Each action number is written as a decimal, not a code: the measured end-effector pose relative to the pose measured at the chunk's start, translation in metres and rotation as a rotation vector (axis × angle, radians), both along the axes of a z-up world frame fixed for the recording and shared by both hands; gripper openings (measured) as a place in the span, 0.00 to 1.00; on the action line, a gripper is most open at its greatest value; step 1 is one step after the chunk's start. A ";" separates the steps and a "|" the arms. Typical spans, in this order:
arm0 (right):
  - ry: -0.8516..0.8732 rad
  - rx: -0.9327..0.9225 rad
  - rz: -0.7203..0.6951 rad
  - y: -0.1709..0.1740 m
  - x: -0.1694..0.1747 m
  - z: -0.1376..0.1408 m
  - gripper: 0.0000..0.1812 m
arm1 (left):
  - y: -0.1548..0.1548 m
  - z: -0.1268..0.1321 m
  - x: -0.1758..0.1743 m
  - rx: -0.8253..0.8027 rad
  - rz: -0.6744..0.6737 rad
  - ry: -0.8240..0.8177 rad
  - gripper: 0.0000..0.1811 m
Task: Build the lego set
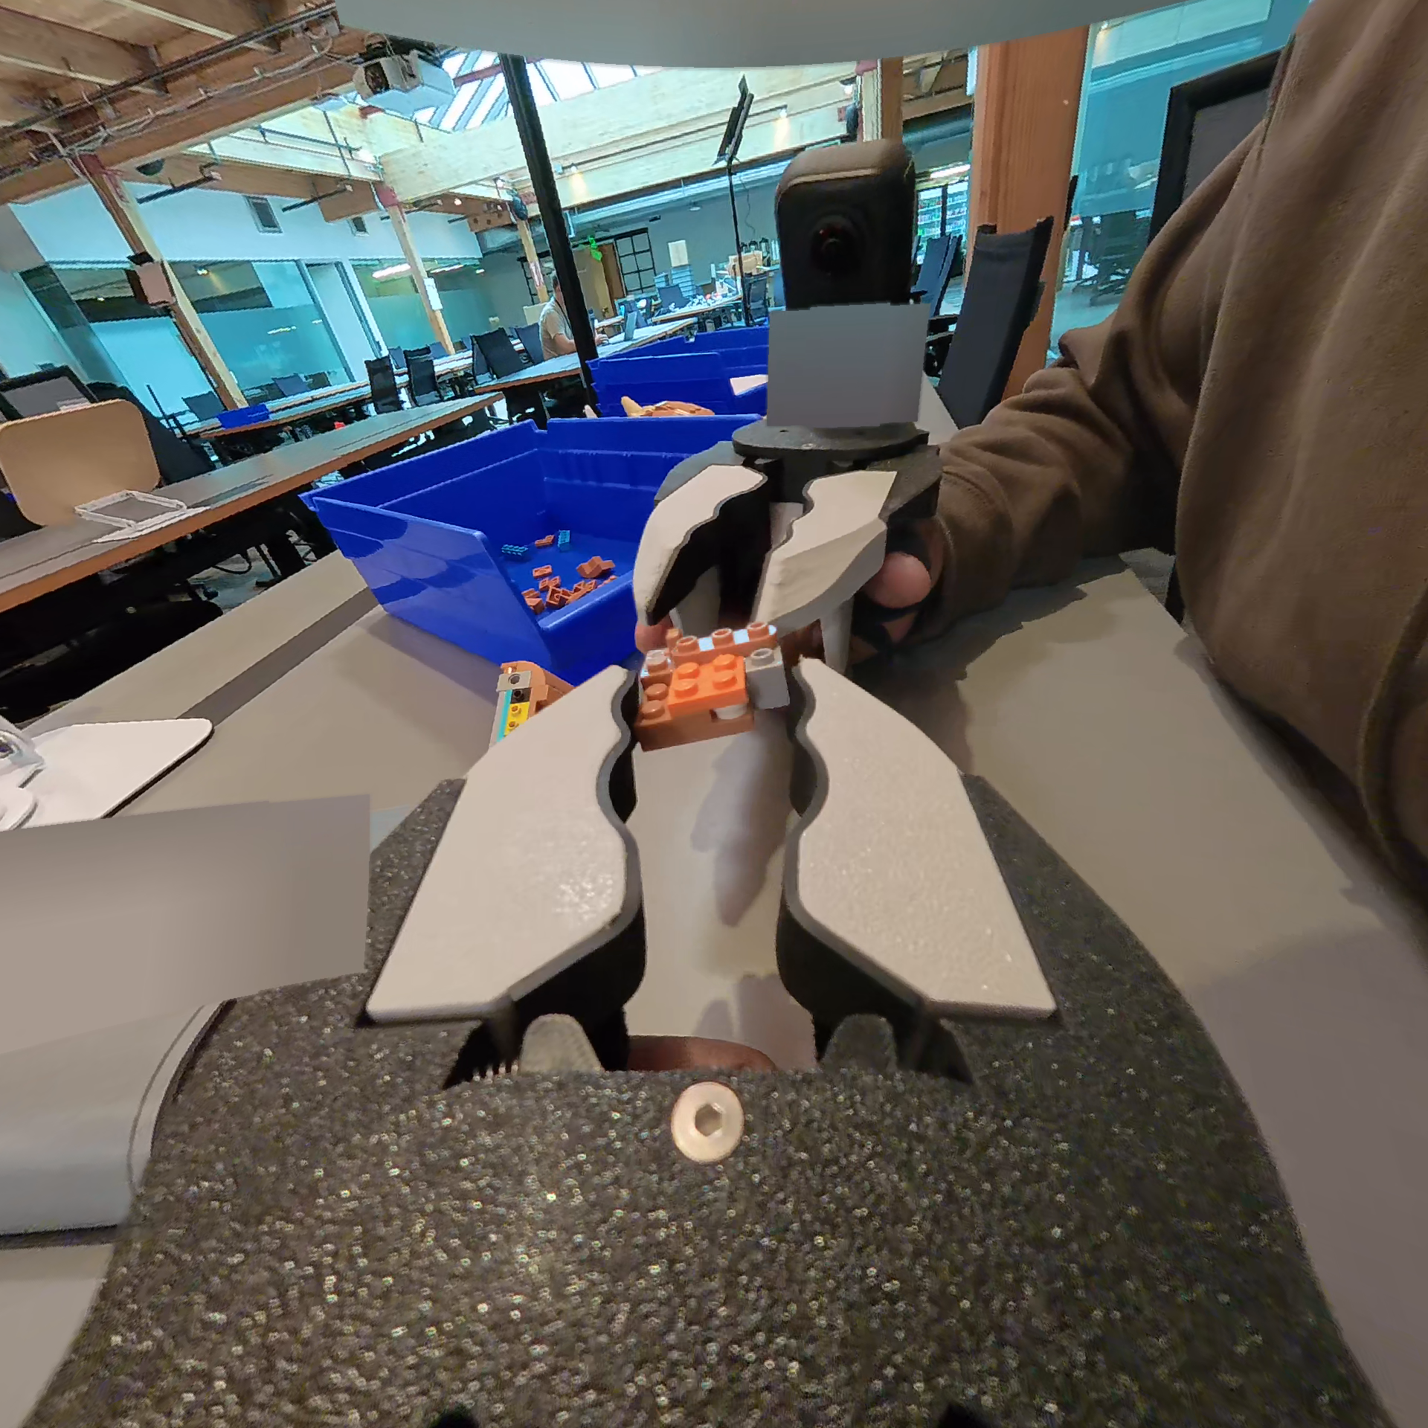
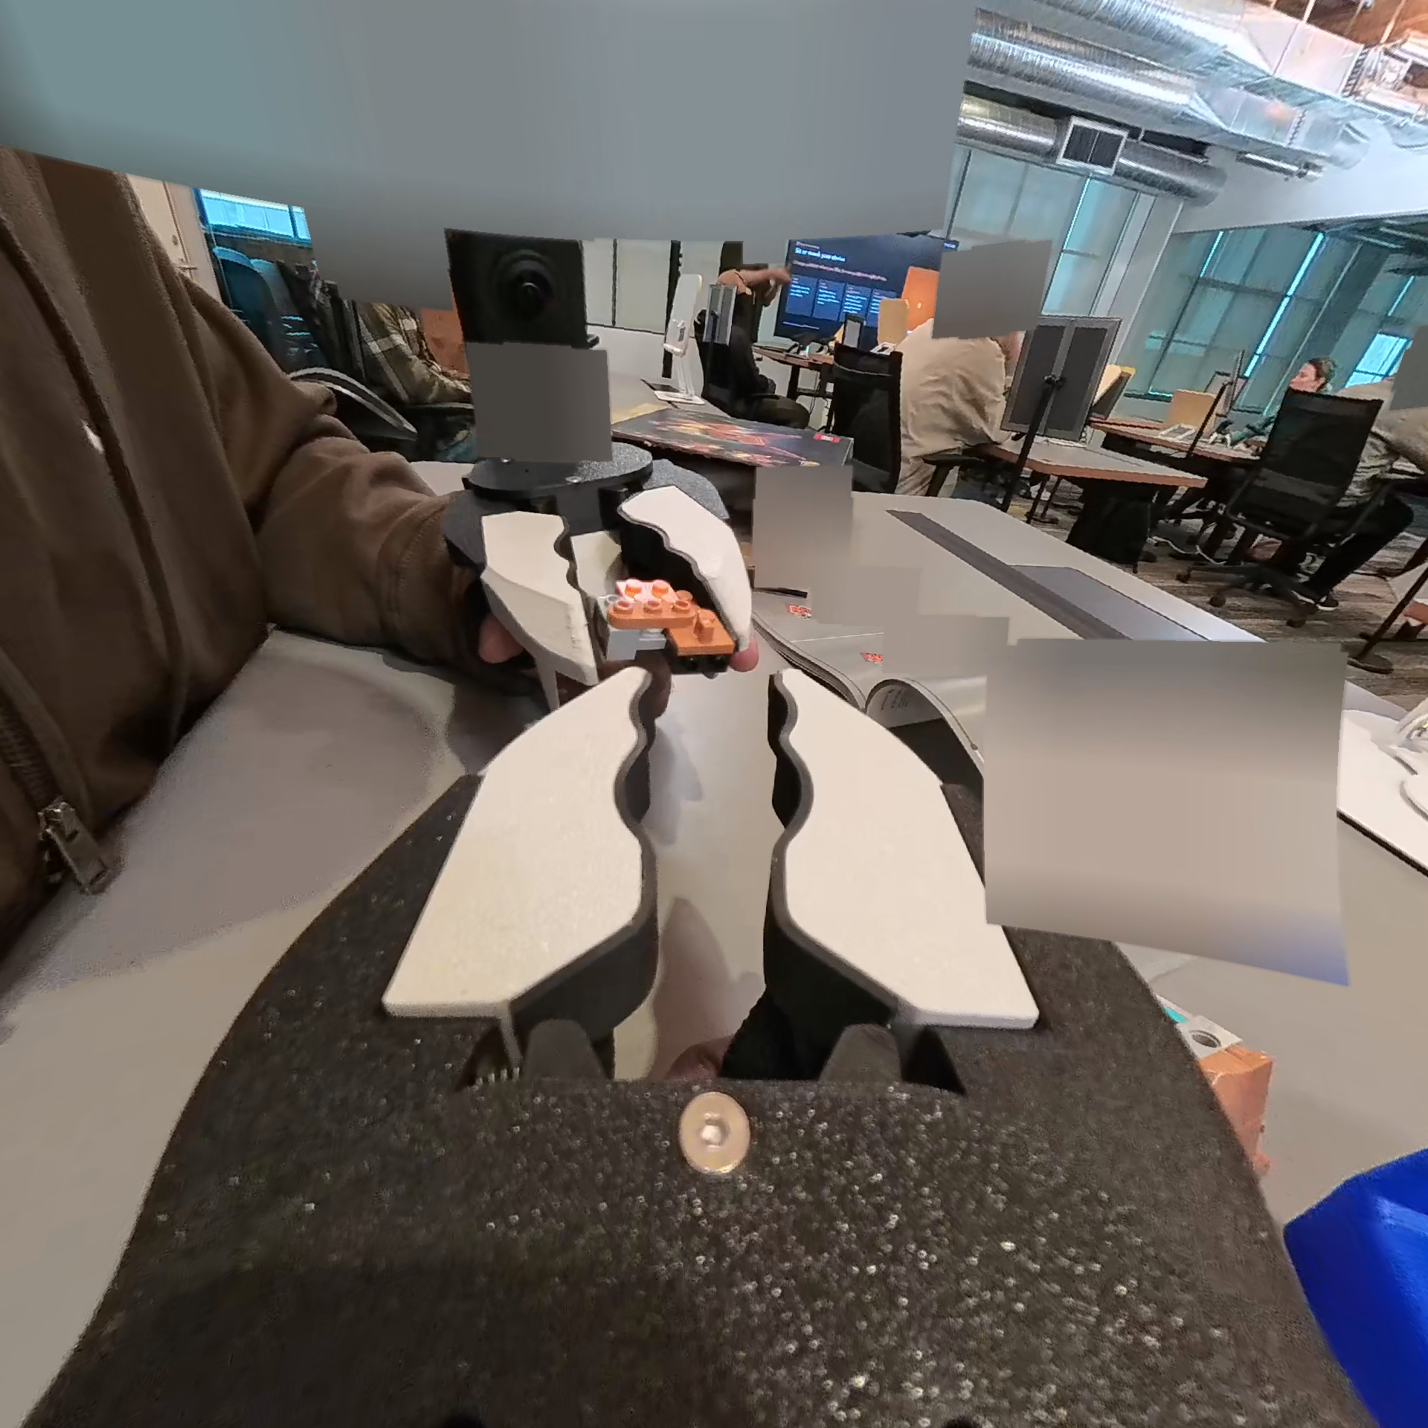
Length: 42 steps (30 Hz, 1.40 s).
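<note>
My left gripper [image 1: 715, 680] is shut on a small lego assembly [image 1: 695, 691] of orange, brown and grey bricks, held above the grey table [image 1: 1043, 773]. My right gripper [image 1: 719, 618] faces it from the far side, with its fingertips spread at the assembly's upper studs. In the right wrist view my right gripper [image 2: 711, 680] is open and empty, just short of the assembly [image 2: 664, 614]. The left gripper [image 2: 661, 649] clamps that assembly there. Whether the right fingertips touch the bricks I cannot tell.
A blue bin [image 1: 433, 556] with loose brown and teal bricks [image 1: 564, 579] stands behind. A partial brown build [image 1: 525, 695] lies next to it. An open booklet [image 2: 850, 657] and a lego box [image 2: 734, 440] lie beyond. A person's brown sleeve [image 1: 1159, 425] borders the table. Less than 4 cm separates the two grippers' tips.
</note>
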State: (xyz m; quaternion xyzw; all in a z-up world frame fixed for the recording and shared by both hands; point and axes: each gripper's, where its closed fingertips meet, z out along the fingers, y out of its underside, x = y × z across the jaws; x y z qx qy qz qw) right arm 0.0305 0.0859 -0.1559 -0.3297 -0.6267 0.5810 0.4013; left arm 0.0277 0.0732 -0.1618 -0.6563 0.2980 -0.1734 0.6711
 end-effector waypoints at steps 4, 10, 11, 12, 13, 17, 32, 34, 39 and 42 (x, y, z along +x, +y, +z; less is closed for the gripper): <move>-0.010 0.000 0.001 0.000 -0.001 -0.002 0.15 | 0.001 -0.002 0.000 -0.013 -0.001 0.003 0.20; -0.032 -0.036 -0.001 0.004 -0.003 -0.002 0.15 | 0.005 -0.005 -0.005 -0.057 0.009 -0.032 0.20; -0.037 -0.044 -0.001 0.005 -0.003 -0.002 0.15 | 0.005 -0.005 -0.006 -0.063 0.007 -0.040 0.20; -0.044 -0.052 -0.001 0.006 -0.004 -0.002 0.15 | 0.005 -0.005 -0.006 -0.072 0.002 -0.048 0.20; -0.053 -0.061 -0.001 0.007 -0.005 -0.003 0.15 | 0.005 -0.005 -0.006 -0.082 -0.004 -0.056 0.20; -0.094 -0.100 0.007 0.009 -0.007 -0.005 0.15 | 0.005 -0.004 -0.008 -0.113 -0.019 -0.105 0.20; -0.124 -0.057 0.037 -0.002 -0.007 -0.011 0.16 | 0.004 -0.007 -0.002 -0.144 -0.043 -0.102 0.20; -0.123 -0.046 0.039 -0.004 -0.007 -0.011 0.16 | 0.003 -0.007 0.000 -0.142 -0.051 -0.100 0.20; -0.119 -0.028 0.054 -0.008 -0.007 -0.012 0.16 | 0.000 -0.006 0.005 -0.123 -0.079 -0.092 0.20; -0.116 -0.039 0.079 -0.011 -0.005 -0.011 0.14 | -0.003 -0.006 0.009 -0.104 -0.096 -0.074 0.20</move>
